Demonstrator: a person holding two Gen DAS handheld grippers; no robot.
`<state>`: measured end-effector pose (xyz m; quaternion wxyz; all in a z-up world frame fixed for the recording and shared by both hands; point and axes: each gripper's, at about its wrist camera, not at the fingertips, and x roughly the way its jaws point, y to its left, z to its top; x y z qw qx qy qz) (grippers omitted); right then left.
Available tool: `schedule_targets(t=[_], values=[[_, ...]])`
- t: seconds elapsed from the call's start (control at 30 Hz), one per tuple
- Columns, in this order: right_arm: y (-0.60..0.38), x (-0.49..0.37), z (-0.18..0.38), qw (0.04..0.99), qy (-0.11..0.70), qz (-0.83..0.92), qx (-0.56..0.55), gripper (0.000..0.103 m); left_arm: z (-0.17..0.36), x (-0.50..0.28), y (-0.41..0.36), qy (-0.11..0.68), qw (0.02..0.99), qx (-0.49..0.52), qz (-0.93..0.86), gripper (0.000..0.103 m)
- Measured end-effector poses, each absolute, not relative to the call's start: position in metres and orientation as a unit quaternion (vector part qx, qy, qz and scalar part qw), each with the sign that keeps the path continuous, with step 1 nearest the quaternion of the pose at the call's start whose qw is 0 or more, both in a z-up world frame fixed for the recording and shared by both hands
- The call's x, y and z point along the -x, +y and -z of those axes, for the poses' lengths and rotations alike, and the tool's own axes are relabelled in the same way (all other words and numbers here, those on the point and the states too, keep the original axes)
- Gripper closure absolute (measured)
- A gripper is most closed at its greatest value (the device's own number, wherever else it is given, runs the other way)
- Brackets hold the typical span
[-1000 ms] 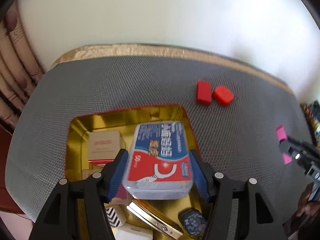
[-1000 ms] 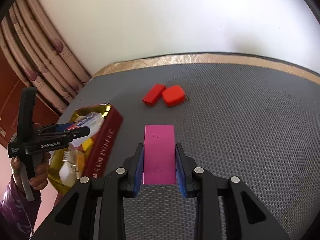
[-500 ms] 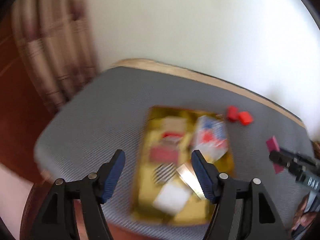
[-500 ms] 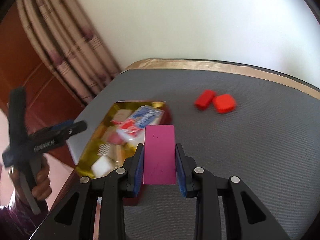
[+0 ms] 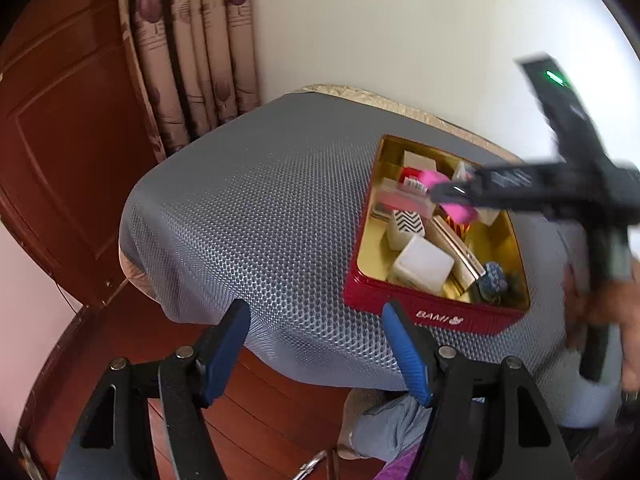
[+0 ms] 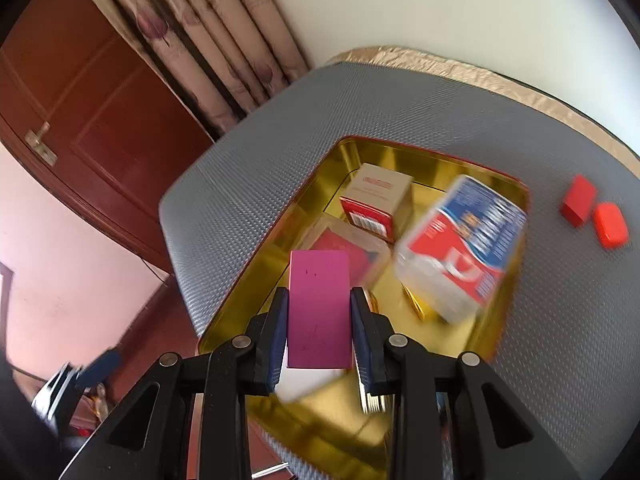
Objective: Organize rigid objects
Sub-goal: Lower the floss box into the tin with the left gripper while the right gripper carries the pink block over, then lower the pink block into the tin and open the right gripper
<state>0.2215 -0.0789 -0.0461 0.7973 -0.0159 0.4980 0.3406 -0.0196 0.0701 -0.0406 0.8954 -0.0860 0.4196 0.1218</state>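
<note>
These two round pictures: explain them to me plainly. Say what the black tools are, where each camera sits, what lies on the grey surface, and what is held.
No robot here: a person holds a hand gripper in each hand, with a fisheye camera on each looking along its jaws. The left gripper is open and holds nothing, off the edge of the grey padded surface. The right gripper is shut on a pink block, above a red tin with a gold inside, full of small boxes. Two red blocks lie outside the tin on the surface.

Left gripper (image 5: pixel 316 354) jaws spread wide; right gripper (image 6: pixel 319 334) jaws clamped
</note>
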Motion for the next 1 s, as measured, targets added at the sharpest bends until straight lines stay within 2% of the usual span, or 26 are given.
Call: schedule_targets(t=[0.33,0.8,0.9,1.0], values=[[-0.048,-0.244,0.065,0.795,0.513,-0.318,0.056,0.075,0.054,0.014,0.074,0.442,0.886,0.096,-0.096,0.033],[-0.039,-0.253,0.065,0.801,0.504,-0.32,0.048,0.073,0.059,0.012,0.062,0.456,0.882,0.064,-0.103,0.033],[-0.045,-0.247,0.056,0.808,0.491,-0.323,0.036,0.071,0.06,0.012,0.059,0.459,0.88,0.059,-0.104,0.033],[-0.059,-0.239,0.042,0.819,0.469,-0.331,0.001,0.062,0.061,0.011,0.056,0.462,0.879,0.05,-0.106,0.033]])
